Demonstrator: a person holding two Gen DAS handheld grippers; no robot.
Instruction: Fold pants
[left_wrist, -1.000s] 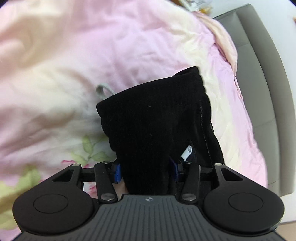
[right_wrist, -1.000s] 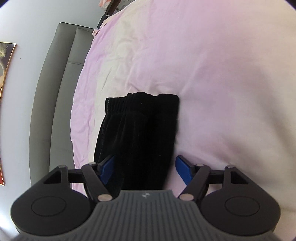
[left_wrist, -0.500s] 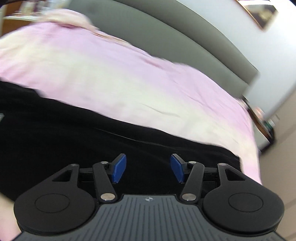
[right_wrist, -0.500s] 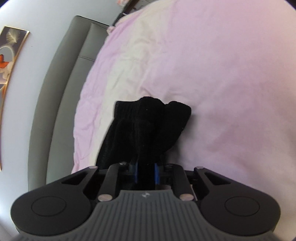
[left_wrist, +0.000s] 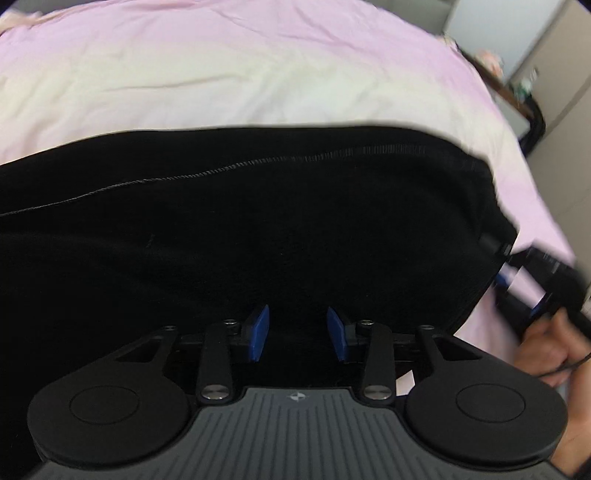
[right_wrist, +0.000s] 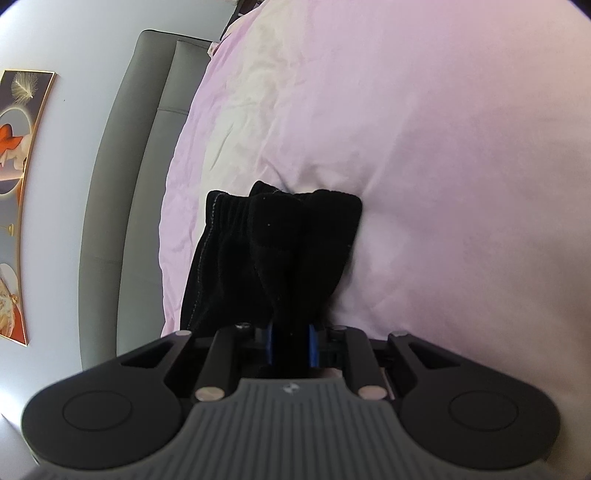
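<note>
left gripper (left_wrist: 297, 335): jaws apart with a clear gap between the blue pads; they had just been closing. Black cloth filled the gap behind the pads, but neither pad visibly pressed on it. Nothing pinched.
left gripper vs pants: the tool pointed steeply down over the near long edge of the pants (left_wrist: 236, 236), roughly mid-length of the garment.
pants, left view: black, laid flat across the frame as a wide band, one stitched seam running its length, far edge straight against the bedding.
right gripper, left view (left_wrist: 517, 291): seen at the right-hand end of the pants, at their edge, blurred; a hand (left_wrist: 546, 347) behind it on the handle.
right gripper, own view (right_wrist: 291, 345): pads pressed together on a bunched fold of the pants (right_wrist: 280, 251), cloth squeezed thin between the blue faces.
pants, right view: the fabric rose from the pinch and fanned out ahead of the tool, ribbed end farthest away, resting on the bedding; a stitched edge ran down its left side.
bedspread (right_wrist: 443, 147): pink fading to cream, wrinkled, under and beyond the pants in both views.
headboard (right_wrist: 122, 177): grey padded, past the bed's left edge in the right view.
wall picture (right_wrist: 18, 184): framed, on the wall behind the headboard, far left.
</note>
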